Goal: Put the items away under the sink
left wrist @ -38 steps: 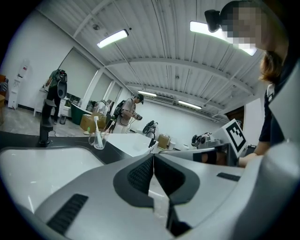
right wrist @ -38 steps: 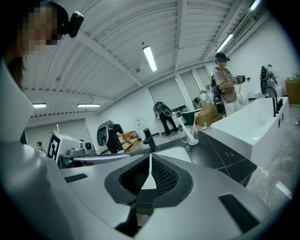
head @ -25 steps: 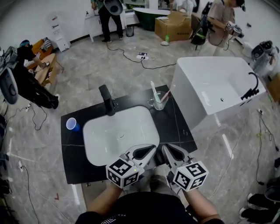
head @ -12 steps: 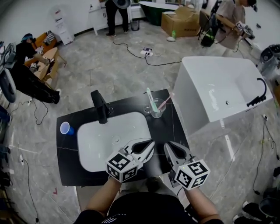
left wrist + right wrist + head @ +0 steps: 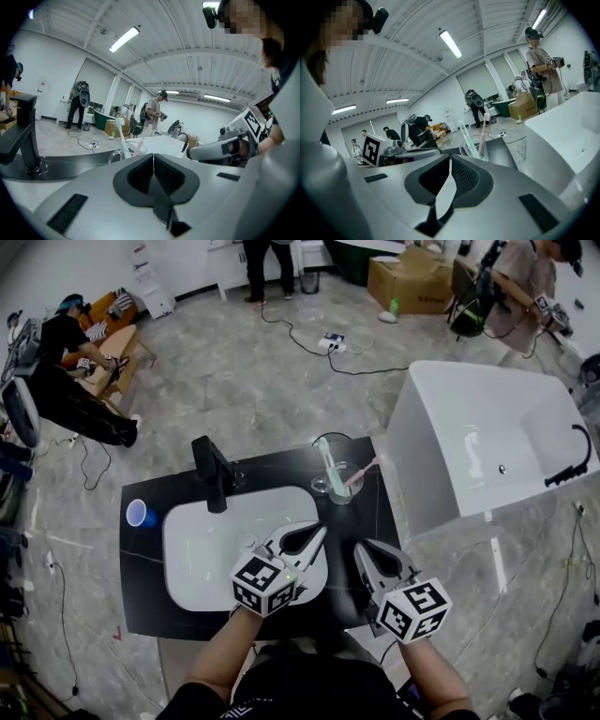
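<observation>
White left claw (image 5: 322,531) | right claw (image 5: 360,550) | both closed, side-by-side, at sink (image 5: 202,554)

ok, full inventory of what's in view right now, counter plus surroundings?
countertop: 1, black, in front of the person
sink basin: 1, white, set in the countertop
faucet: 1, black, behind the basin
cup: 1, blue, countertop's left end
glass: 1, clear, countertop's back right
toothbrushes: 2, one green-white, one pink, standing in the glass
bathtub: 1, white, right of the countertop
cardboard box: 1, brown, far floor
power strip: 1, white, floor beyond the counter, cabled
bystanders: 3, mixed clothes, room's far edges
left hand-held gripper: 1, grey-white, over the basin's right front, shut, empty
right hand-held gripper: 1, grey-white, over the countertop's front right, shut, empty
</observation>
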Tool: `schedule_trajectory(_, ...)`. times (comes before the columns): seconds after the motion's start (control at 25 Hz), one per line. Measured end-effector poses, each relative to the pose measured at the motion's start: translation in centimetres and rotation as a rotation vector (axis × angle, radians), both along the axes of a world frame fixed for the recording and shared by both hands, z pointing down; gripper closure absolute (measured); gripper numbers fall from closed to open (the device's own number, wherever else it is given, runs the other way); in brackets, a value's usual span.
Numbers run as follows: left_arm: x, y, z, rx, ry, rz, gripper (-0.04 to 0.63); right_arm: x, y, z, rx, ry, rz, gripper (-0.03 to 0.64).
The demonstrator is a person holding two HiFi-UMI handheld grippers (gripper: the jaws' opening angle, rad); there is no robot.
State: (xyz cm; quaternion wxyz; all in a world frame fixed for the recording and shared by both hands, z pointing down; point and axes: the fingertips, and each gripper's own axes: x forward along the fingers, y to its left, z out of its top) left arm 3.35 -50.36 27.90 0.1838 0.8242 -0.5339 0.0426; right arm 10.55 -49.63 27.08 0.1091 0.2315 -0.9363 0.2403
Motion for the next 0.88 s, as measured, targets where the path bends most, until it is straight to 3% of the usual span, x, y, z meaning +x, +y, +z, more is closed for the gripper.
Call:
schedule_trajectory(0.16,-1.2,-2.3,1.1,0.010,-0.042,-0.048,0.584,-0.5,-1.7,0.6,0.010,0.005,-0.032,0.577)
schedule_trajectory(0.36,-1.8,-4.4,2.3,0.002,-0.032,-0.066,0.580,-0.8,-2.9,1.3,0.010,0.012,-0.064,0.577)
schedule_trajectory(0.48,-1.7,-5.2,3.1,0.011,-0.061,-0.068,0.484,-0.7,-3.7,2.0,0.002,0.016,-0.071,0.577)
schedule_trajectory(0.68,-0.6,-6.1,4.6,0.006,-0.082,-0.042,0.404,-0.3,-4.8,2.7,-0.010,0.004,-0.064,0.577)
schedule_trajectory(0.88,-0.2,-7.2,5.7,-0.010,-0.088,-0.071,0.328,-0.5,-5.4,3.0,-0.020,-0.002,-0.059,0.577)
